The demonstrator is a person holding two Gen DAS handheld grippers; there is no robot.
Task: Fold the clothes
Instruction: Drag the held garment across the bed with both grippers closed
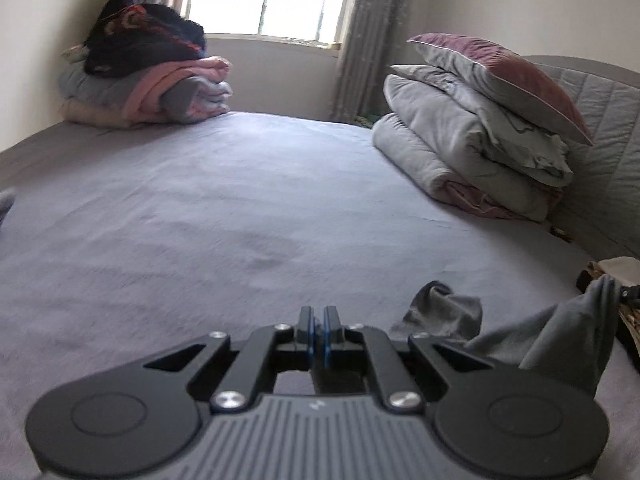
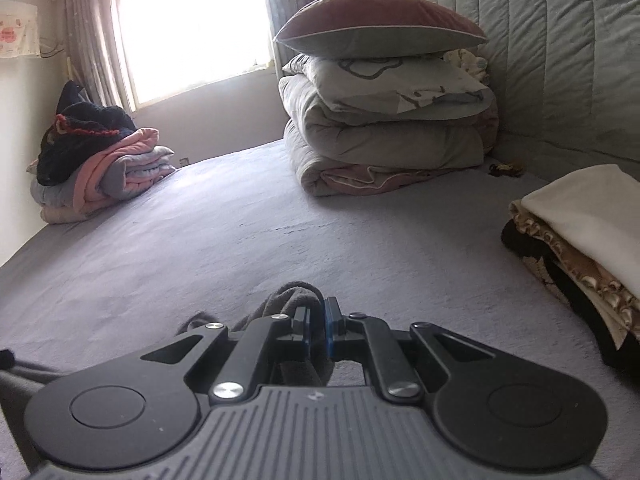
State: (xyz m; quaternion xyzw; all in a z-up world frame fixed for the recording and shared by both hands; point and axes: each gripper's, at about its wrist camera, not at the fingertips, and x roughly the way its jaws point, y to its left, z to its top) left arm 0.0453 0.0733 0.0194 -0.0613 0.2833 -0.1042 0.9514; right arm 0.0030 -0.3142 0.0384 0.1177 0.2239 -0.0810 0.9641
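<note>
Grey garment (image 2: 294, 298) pinched in right claw (image 2: 318, 330); left claw (image 1: 319, 334) closed, empty, garment off its right side

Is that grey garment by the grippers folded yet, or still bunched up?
Still bunched up. The grey garment is a crumpled wad pinched in the right gripper, the rest trailing loose over the bed.

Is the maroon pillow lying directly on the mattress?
No, the maroon pillow sits on top of the stack of folded grey quilts, well above the bed's purple sheet.
</note>
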